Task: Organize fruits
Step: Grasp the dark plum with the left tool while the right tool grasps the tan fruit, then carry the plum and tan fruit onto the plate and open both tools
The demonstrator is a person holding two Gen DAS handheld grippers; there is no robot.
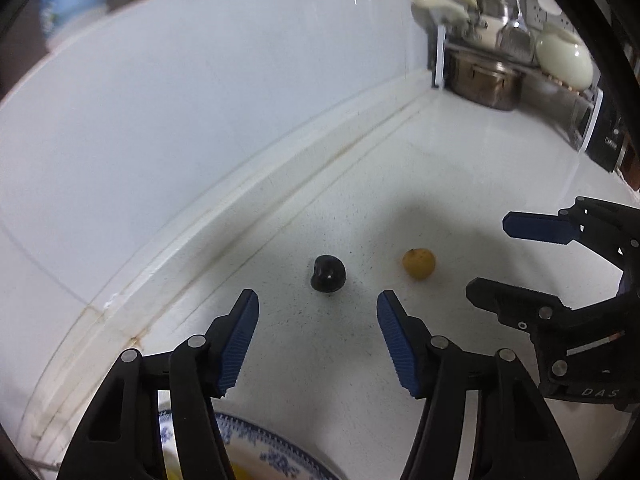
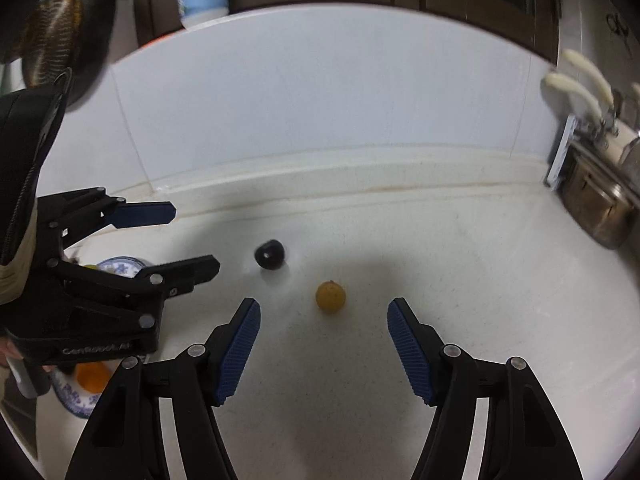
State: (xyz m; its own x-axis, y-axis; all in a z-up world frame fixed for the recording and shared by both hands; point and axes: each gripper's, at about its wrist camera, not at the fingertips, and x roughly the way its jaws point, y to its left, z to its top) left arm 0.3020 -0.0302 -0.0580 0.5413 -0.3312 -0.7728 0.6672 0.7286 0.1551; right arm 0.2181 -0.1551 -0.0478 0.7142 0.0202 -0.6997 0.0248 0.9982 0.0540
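While two fruits lie loose on the counter, the sorting looks only partly done. Farthest left, the blue-patterned plate (image 2: 82, 406) already carries an orange fruit (image 2: 91, 376) and something yellow, mostly hidden behind the left gripper (image 1: 318, 344). That gripper hangs spread wide and empty, lined up on the dark fruit (image 1: 328, 273), a glossy, near-black, slightly lumpy ball sitting just ahead of its ribbed blue pads (image 1: 238, 346). Just right of it, apart and not touching, sits the yellow fruit (image 2: 330, 297), small, round and matte with a faintly pitted skin. The right gripper (image 2: 324, 346) is likewise parted and holds nothing, aimed at that fruit. Both presumably have yet to go to the plate across the speckled white counter (image 2: 460, 280).
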